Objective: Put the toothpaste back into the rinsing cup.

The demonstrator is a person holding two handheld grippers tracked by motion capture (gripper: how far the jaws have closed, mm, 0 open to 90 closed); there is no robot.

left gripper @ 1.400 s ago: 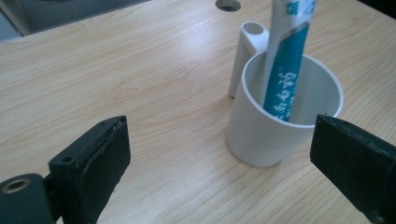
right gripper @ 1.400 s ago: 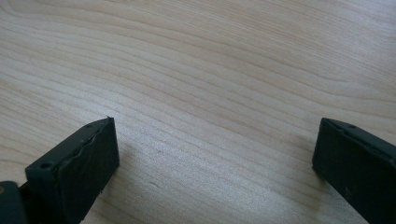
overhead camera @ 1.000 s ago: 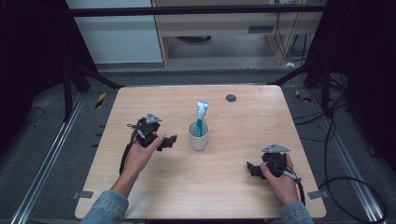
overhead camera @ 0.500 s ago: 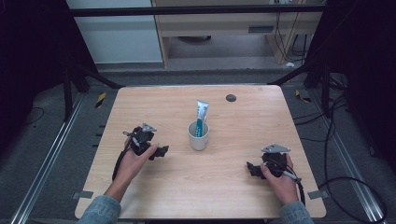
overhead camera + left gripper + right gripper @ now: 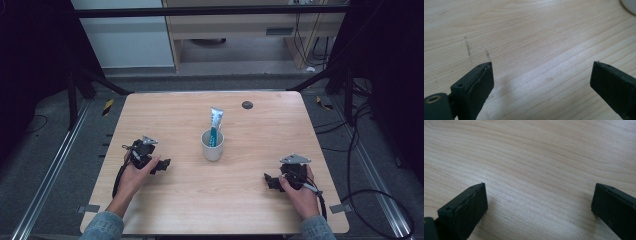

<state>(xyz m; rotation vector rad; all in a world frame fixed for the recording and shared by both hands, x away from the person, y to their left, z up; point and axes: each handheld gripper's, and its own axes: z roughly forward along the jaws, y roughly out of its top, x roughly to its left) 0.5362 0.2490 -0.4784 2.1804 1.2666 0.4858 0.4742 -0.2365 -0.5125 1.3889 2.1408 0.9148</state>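
I rest both hand-held grippers, left and right, wide open and empty on the tabletop; the next approach to the cup should stay level.

Blue denim sleeves; each black hand-held gripper with grey three-cornered top plate and trailing black cable.

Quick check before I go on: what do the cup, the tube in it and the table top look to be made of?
Cup: likely glazed ceramic, possibly plastic; plain white, smooth, thick-looking wall. Tube: soft plastic, by its flat crimped top end and printed white-and-teal skin. Table: pale wood or wood-look laminate; fine grain lines and a matte sheen show in both gripper views.
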